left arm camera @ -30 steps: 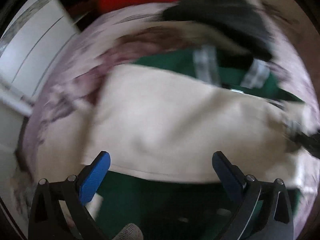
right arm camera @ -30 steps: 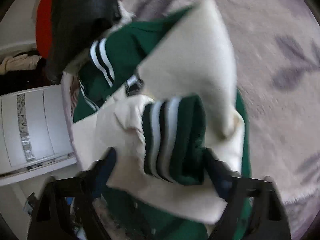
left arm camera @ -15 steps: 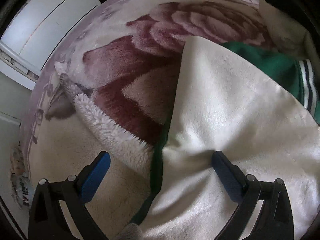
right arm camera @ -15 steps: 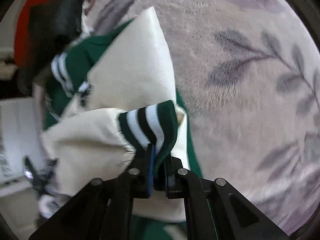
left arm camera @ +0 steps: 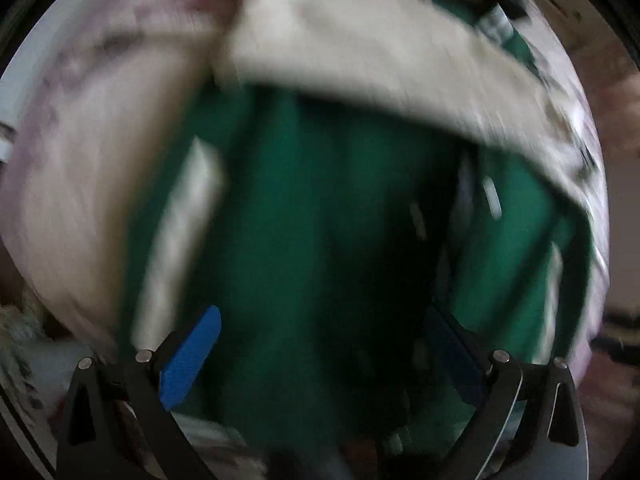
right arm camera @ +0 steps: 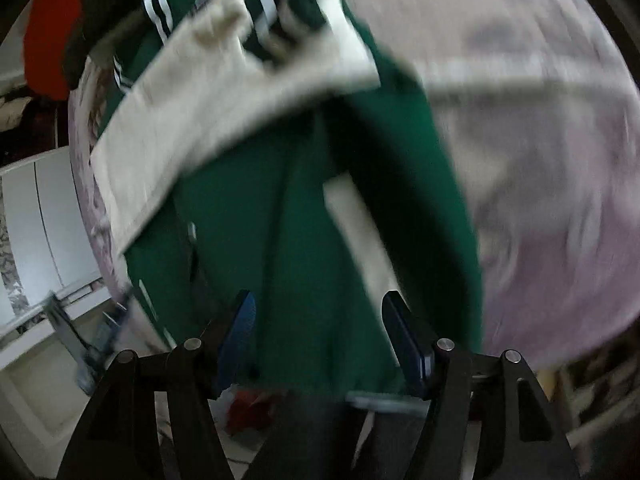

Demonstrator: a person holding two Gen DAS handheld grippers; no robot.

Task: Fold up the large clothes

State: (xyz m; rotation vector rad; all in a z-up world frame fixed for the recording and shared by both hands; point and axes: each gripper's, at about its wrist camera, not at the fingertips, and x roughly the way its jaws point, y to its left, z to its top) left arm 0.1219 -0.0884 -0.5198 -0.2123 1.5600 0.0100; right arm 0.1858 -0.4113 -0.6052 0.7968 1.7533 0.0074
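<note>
On the flowered blanket the green jacket lies spread with cream sleeves crossed over it, soft, bulky, likely best pinched at the hem, while left claw and right claw hover released above it.

I see the jacket as matt green knit cloth with cream sleeves of a smoother, leather-like sheen, though blur softens it. The blanket under it looks plush and fuzzy. My right gripper has black matt plastic arms, blue pads and shiny metal pins
</note>
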